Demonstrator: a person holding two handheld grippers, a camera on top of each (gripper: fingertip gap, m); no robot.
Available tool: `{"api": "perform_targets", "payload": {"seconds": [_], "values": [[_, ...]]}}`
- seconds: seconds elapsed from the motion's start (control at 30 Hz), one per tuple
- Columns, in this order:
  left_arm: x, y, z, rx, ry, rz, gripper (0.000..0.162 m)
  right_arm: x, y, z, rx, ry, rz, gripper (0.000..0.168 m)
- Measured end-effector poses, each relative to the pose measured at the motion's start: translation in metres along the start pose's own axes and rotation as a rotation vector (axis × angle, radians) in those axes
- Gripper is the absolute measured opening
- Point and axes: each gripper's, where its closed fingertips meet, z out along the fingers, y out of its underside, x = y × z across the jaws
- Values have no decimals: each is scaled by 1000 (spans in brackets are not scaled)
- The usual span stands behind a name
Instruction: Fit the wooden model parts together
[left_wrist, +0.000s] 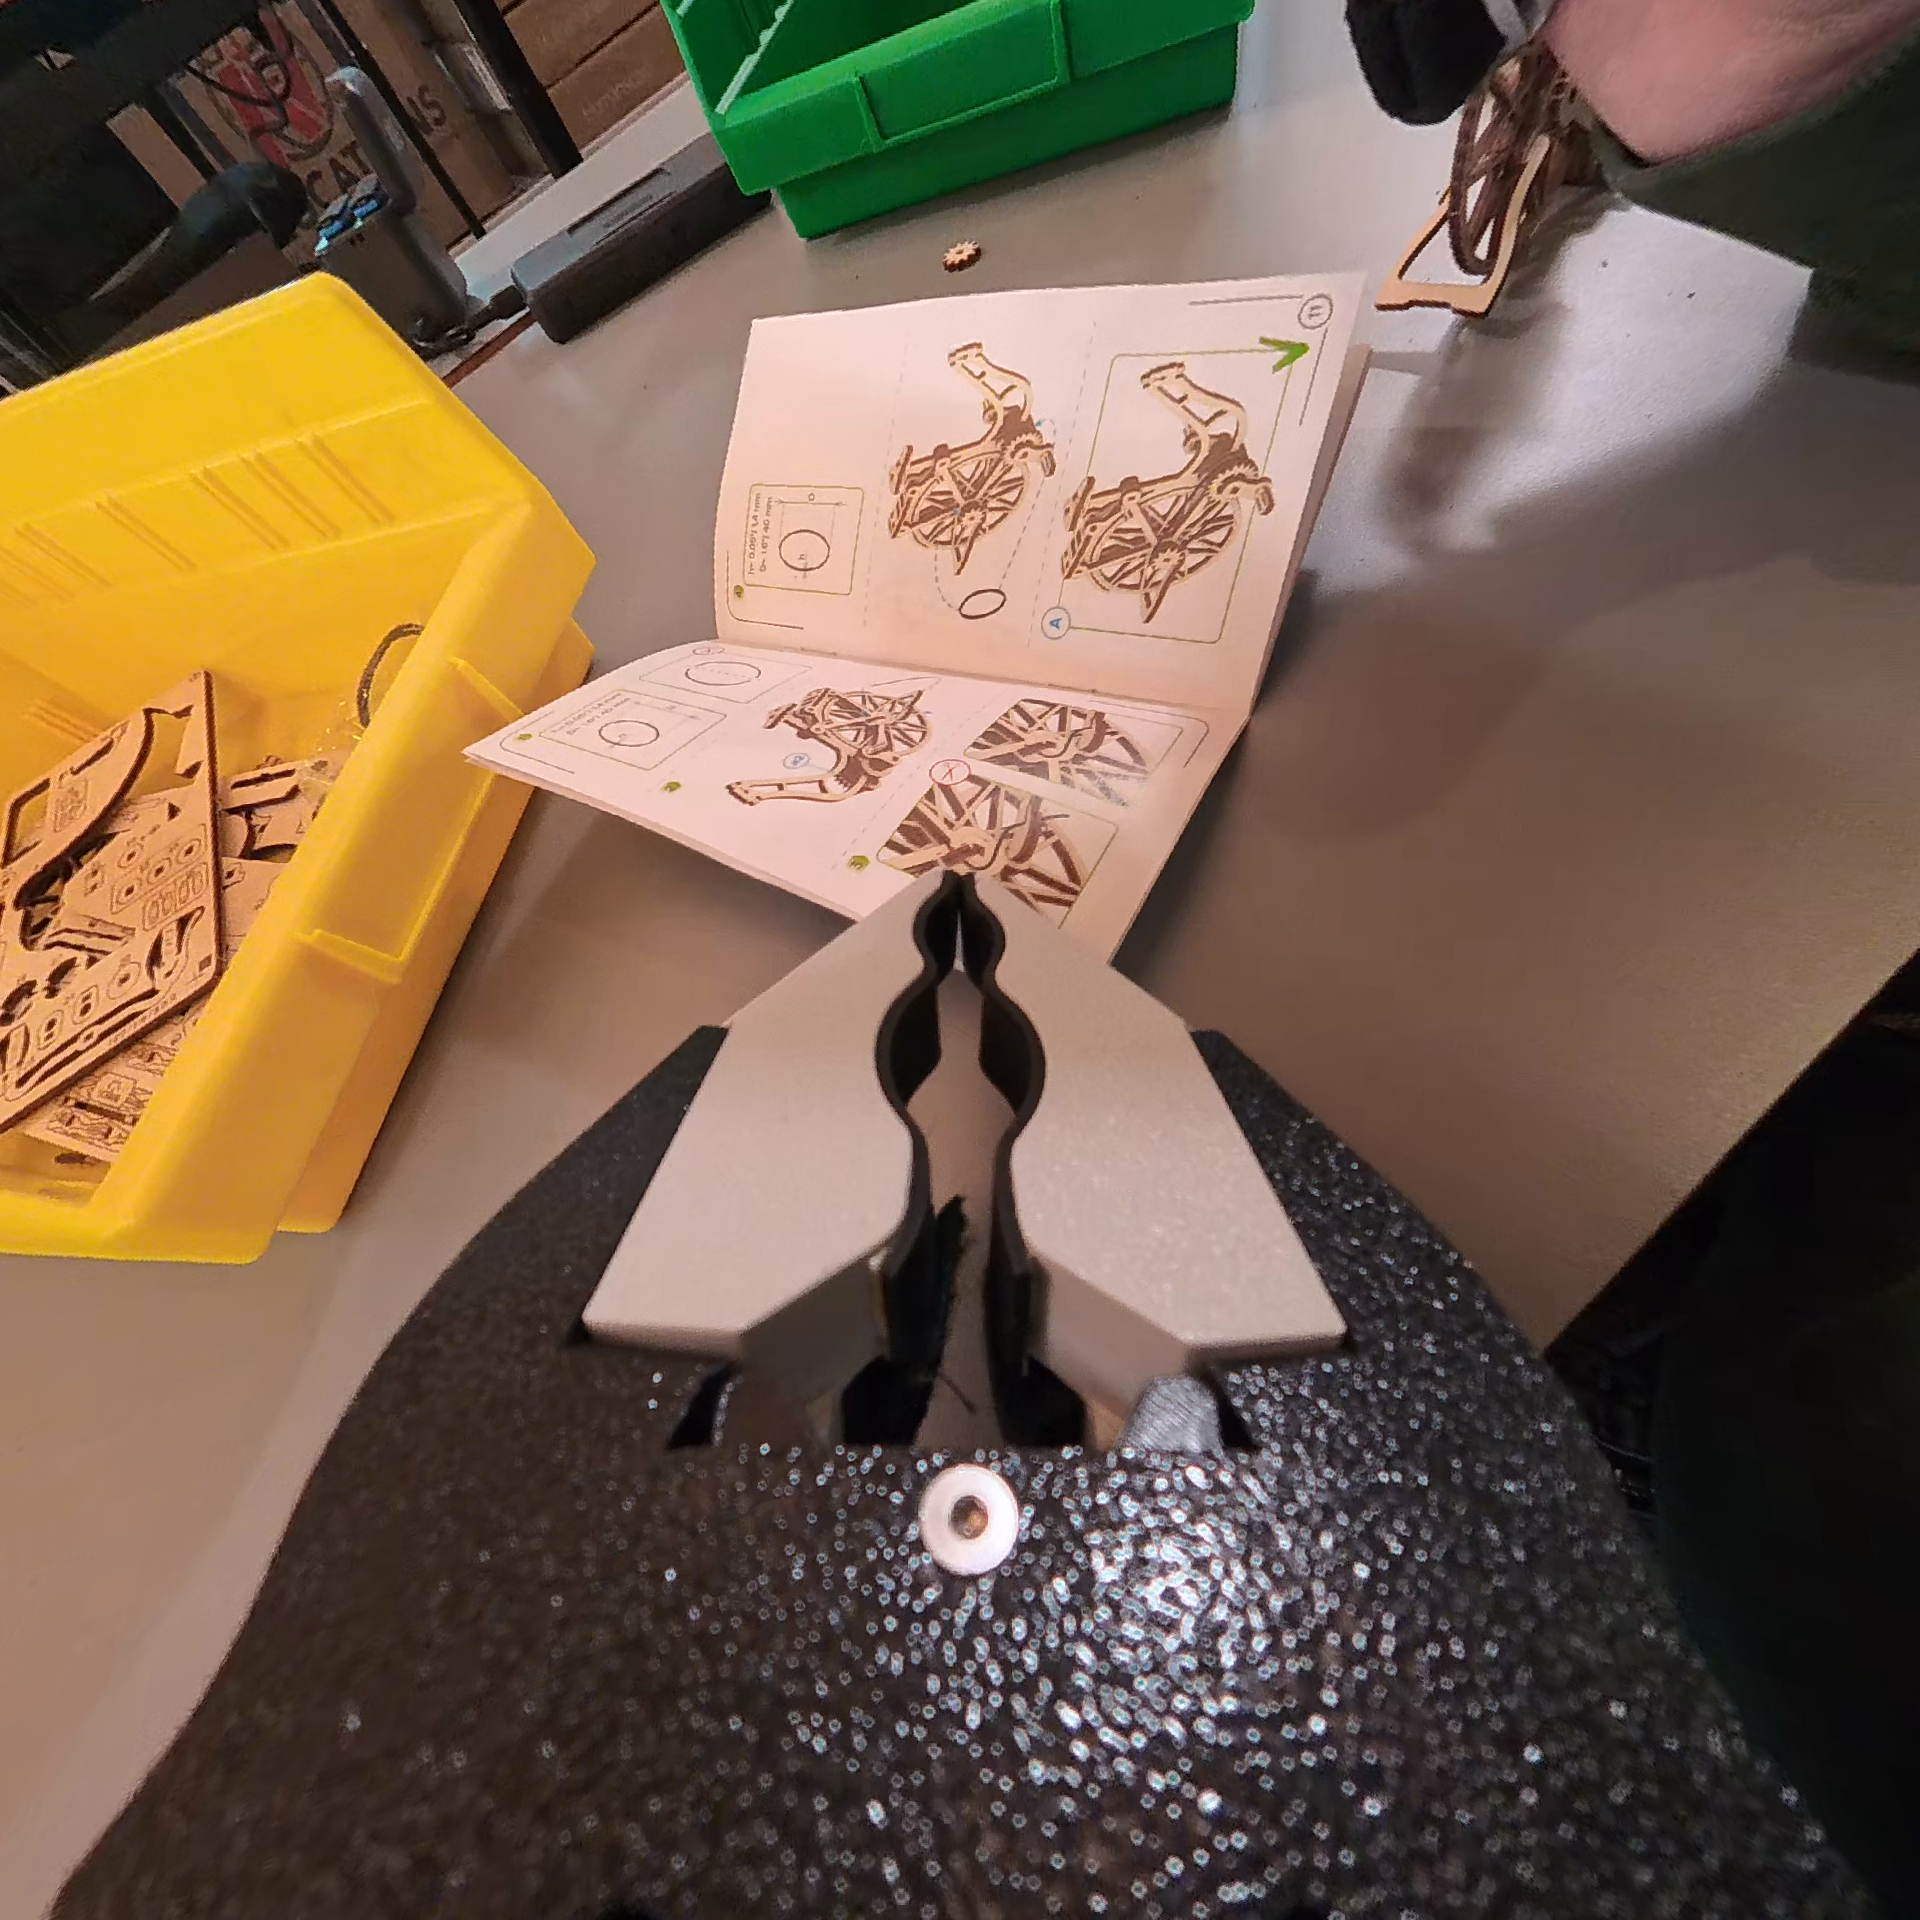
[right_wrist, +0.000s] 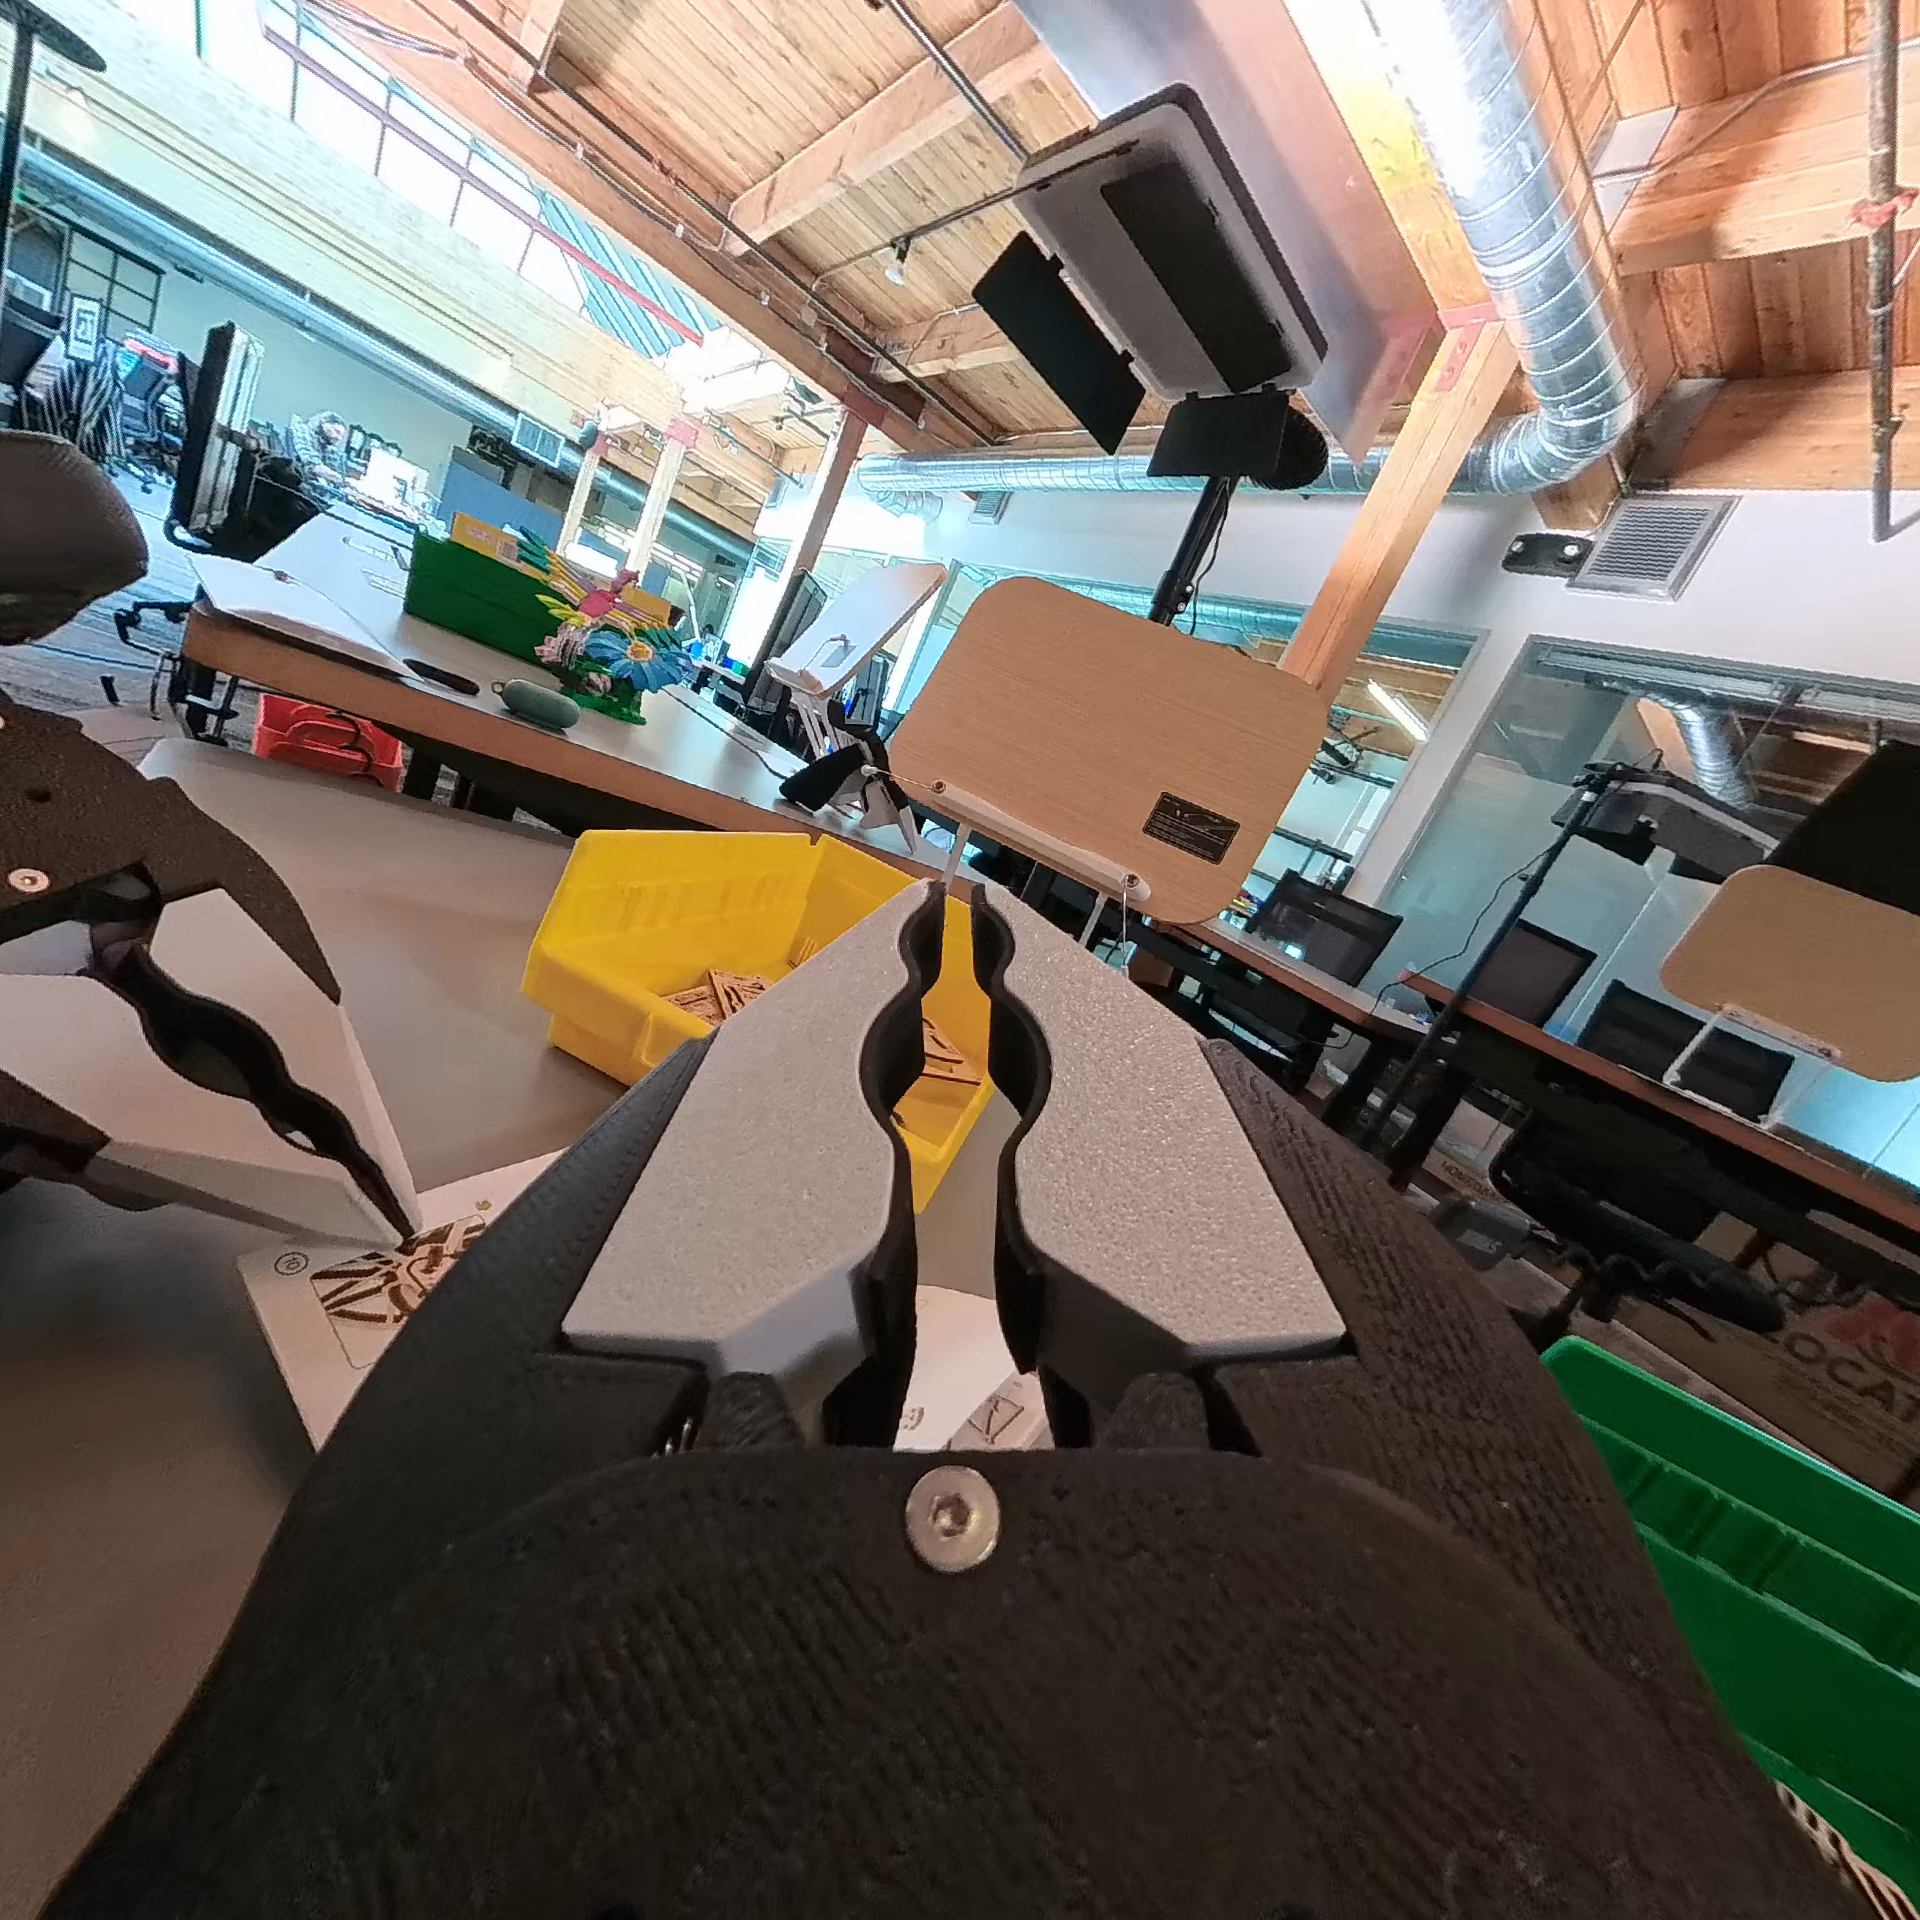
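My left gripper (left_wrist: 958, 883) is shut and empty, its tips resting on the near edge of an open instruction booklet (left_wrist: 1039, 499). It also shows at the left of the right wrist view (right_wrist: 400, 1226), tips on the booklet (right_wrist: 343, 1309). My right gripper (right_wrist: 951, 899) is tilted up off the table with its jaws a narrow gap apart and nothing between them. A partly built wooden model (left_wrist: 1496, 197) stands on the table at the far right, under a person's arm (left_wrist: 1714, 73). A small wooden gear (left_wrist: 961, 257) lies beyond the booklet.
A yellow bin (left_wrist: 343, 499) at the left holds wooden part sheets (left_wrist: 114, 894); it also shows in the right wrist view (right_wrist: 665, 914). A green bin (left_wrist: 935, 94) stands at the back, also at the right wrist view's lower right (right_wrist: 1766, 1558). The table edge (left_wrist: 1558, 1195) runs close on the right. Left tips to right tips: about 20 centimetres.
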Motion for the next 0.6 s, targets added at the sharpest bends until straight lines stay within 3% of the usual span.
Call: {"api": "perform_targets", "payload": {"seconds": [0.6], "values": [[-1, 0, 0, 8, 6, -23, 0, -5, 4, 2, -24, -31, 9, 3]]}}
